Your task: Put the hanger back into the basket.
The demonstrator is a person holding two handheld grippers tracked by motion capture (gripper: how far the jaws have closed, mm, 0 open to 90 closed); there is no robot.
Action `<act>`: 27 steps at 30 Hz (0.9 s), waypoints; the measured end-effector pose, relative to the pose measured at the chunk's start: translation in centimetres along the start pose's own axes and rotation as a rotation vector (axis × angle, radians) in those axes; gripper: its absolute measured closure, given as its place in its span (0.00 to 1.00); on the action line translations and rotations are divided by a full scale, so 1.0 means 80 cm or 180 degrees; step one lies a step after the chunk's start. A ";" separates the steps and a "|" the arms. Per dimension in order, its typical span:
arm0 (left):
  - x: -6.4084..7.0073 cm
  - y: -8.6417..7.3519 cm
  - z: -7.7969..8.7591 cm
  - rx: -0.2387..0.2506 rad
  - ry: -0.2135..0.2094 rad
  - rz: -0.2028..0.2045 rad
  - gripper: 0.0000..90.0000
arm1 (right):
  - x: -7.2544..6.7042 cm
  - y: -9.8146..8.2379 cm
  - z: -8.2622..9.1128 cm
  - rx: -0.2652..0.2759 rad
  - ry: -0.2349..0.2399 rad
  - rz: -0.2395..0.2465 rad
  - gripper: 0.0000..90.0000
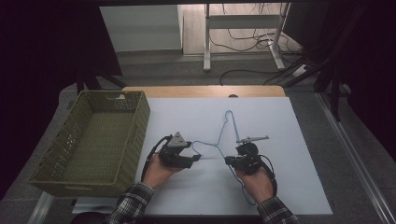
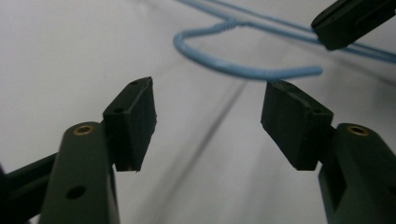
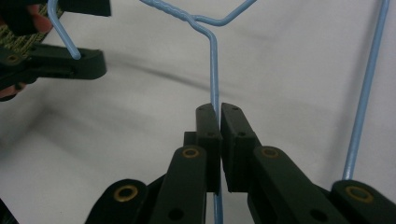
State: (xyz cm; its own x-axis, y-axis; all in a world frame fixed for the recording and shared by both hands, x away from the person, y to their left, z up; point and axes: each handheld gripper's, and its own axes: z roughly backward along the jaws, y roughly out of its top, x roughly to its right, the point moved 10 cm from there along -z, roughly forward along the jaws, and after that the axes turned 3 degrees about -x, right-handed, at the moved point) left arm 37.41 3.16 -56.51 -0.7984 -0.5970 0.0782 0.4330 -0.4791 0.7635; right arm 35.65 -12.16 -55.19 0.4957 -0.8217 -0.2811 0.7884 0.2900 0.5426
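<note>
My right tongs (image 3: 219, 116) pinch the blue hanger (image 1: 224, 140) on the white bench (image 1: 289, 186); my left tongs (image 2: 208, 121) gape around its hook. A green basket (image 1: 93, 144) sits left, cables (image 1: 247, 39) behind.

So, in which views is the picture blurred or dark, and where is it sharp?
High view: dim overall, black at both sides, the white table sheet brightest. Left gripper view: the near pads are sharp, the blue wire hanger beyond them is soft. Right gripper view: the pads and the wire between them are clear, the background is soft.
</note>
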 end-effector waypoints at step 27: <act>-0.003 0.031 -0.002 0.0314 -0.0135 -0.0193 0.54 | -0.005 0.000 0.006 0.0014 0.0075 0.0030 0.96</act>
State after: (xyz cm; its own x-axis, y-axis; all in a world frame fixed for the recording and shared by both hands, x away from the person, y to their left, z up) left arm 38.74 2.02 -54.75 -0.8397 -0.5402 0.0555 0.3419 -0.4465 0.8269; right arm 35.28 -12.11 -54.69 0.5116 -0.8072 -0.2945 0.7820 0.2954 0.5488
